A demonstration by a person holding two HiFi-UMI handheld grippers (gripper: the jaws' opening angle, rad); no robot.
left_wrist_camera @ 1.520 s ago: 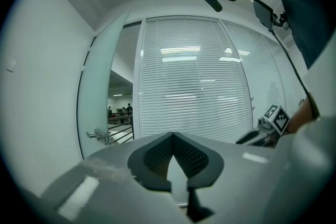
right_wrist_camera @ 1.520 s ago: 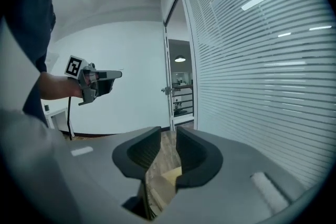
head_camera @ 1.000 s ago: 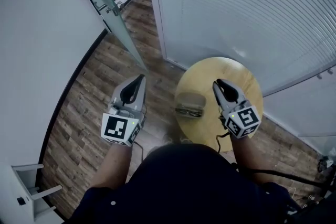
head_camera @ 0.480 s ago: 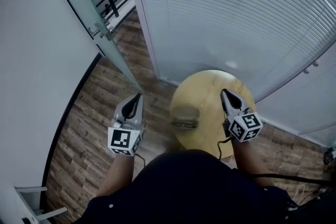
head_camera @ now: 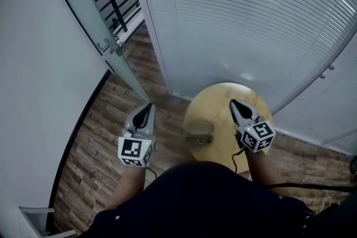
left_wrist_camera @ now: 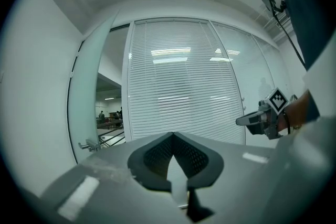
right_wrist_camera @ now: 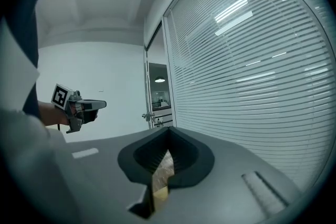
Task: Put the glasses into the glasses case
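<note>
A tan glasses case [head_camera: 199, 126] lies on the left part of a small round wooden table [head_camera: 226, 98]. Dark glasses [head_camera: 197, 139] lie just in front of it, near the table's front edge. My left gripper [head_camera: 147, 107] hangs shut over the floor, left of the table and apart from it. My right gripper [head_camera: 234, 103] hovers shut above the table's middle, right of the case. Neither holds anything. In the left gripper view my jaws [left_wrist_camera: 172, 136] meet against the blinds; in the right gripper view my own jaws [right_wrist_camera: 168, 131] also meet.
A wall of white blinds [head_camera: 240, 19] stands right behind the table. A glass door [head_camera: 83, 14] with a metal handle [head_camera: 110, 47] stands ajar at the left, with a dark railing [head_camera: 114, 5] beyond it. Wood-plank floor [head_camera: 95, 147] surrounds the table.
The head view has tilted, so the table and both grippers sit lower in the frame. Both grippers stay shut and keep about the same places beside and over the table.
</note>
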